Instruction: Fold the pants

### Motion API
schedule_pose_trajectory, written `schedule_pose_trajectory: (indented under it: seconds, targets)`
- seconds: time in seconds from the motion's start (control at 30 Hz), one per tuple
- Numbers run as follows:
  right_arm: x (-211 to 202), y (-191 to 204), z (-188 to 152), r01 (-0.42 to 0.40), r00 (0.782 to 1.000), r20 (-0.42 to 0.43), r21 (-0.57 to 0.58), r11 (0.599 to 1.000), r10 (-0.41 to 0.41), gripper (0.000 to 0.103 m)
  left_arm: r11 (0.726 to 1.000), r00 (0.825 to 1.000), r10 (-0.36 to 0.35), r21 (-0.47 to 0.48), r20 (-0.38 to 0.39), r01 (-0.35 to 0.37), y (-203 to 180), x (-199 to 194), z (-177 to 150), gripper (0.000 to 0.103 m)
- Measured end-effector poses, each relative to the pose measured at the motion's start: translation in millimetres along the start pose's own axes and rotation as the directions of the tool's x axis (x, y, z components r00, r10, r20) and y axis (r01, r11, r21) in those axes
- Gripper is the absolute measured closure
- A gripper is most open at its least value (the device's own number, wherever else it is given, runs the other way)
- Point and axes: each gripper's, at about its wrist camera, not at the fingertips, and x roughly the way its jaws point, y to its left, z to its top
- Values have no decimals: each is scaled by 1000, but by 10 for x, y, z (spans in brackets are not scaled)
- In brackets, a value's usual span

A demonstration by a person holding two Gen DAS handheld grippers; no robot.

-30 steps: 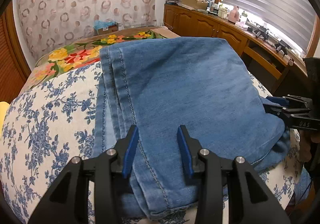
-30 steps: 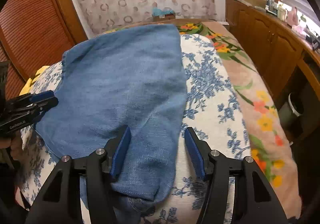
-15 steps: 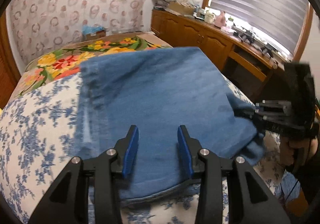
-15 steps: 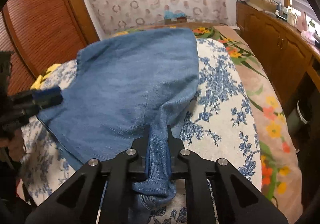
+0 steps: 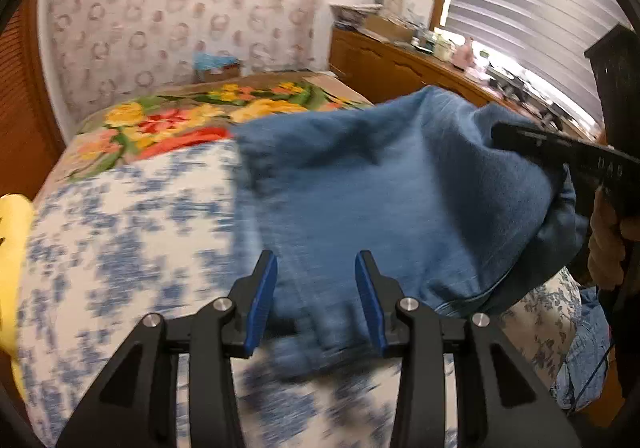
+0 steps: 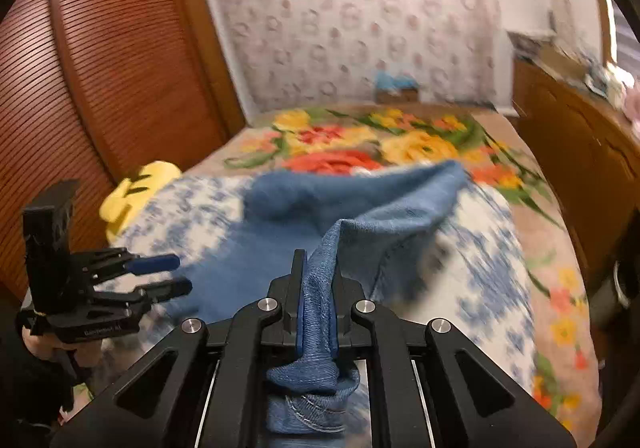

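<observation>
The pants lay on the blue-and-white floral bedspread, blue denim, with 1 end pulled up off the bed toward your right side. Your right gripper was clamped tight on a bunched fold of that denim, its 2 fingers pressed against the cloth, and a cuff with pale stitching hung down behind the jaws. From there the fabric rose in a ridge and ran back to the rest of the pants. Your left gripper stood with its 2 blue-padded fingers spread wide over the near edge of the denim, gripping nothing. Beyond the pants lay the bright flowered blanket, and a yellow cushion sat by the slatted wooden door.
</observation>
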Motion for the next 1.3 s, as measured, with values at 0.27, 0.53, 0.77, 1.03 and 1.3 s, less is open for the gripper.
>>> schedule_pose_trajectory:
  seconds: [0.27,0.53,0.77,1.03,1.3]
  targets:
    - [488,997,252,-149,989,-19,-129,980,148,97,990,993,110,-90,38,-107,747,-434,-201,64]
    - [1189,1508,-182,-221,959,-214,-170,960,183,94,977,985,168,-143,43,-161,1080,-563,-363,64]
    - [972,1335,-77,-209,966,-183,-131,969,184,62,979,987,150,-149,53,-140,1068,-451,-290,64]
    - [691,792,138,-44,997,-71,-152,987,33,53,993,995,85,-88,60,-80,790,-117,79,64]
    - [1111,87,199,57,989,-127,-118,991,-72,48,999,999,33,-37,22,-32,628,359,553,64]
